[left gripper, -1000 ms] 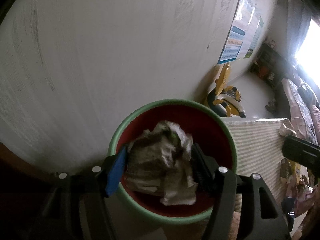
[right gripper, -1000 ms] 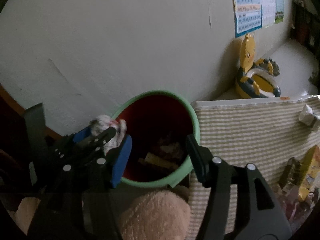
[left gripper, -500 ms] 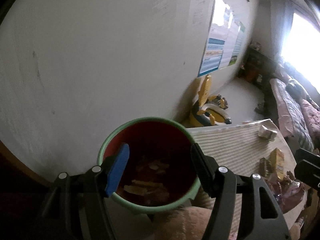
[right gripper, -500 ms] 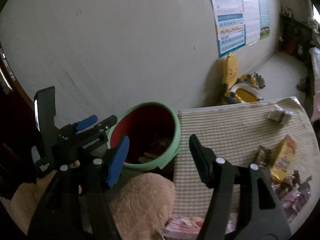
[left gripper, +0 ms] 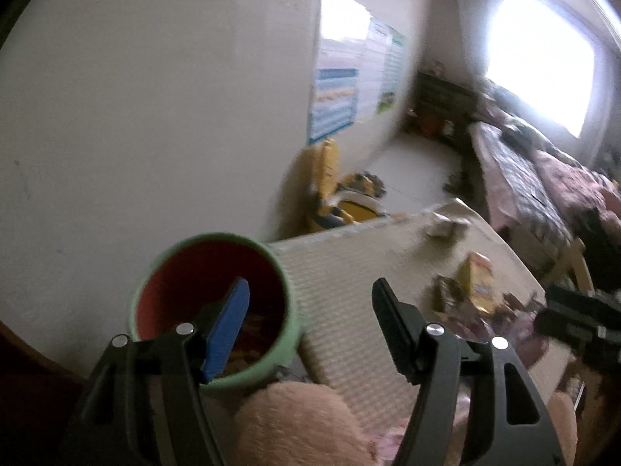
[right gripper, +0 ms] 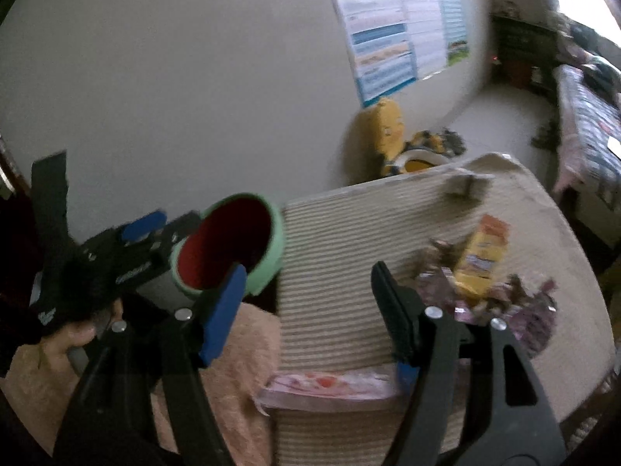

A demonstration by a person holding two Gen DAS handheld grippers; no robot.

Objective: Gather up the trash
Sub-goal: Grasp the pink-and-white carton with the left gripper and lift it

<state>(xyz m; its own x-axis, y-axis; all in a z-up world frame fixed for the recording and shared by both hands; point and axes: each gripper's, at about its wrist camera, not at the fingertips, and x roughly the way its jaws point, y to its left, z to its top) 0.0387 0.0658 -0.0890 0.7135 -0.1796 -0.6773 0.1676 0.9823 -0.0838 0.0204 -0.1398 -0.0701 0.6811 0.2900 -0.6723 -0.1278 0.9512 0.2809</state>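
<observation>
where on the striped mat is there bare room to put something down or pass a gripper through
The striped mat is bare from the green-rimmed bin across to the wrapper pile, and back to the crumpled scrap at its far edge. It is crowded on the right around the yellow packet, and the near edge holds a pink wrapper.

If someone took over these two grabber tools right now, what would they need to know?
Left gripper: open, empty, beside the bin.
Right gripper: open, empty, jaws just been opening, over the striped mat.
Green bin with red inside stands at the mat's left edge and already holds some scraps.
Left to collect: yellow packet, the wrappers around it, and a small wad at the mat's far edge.
</observation>
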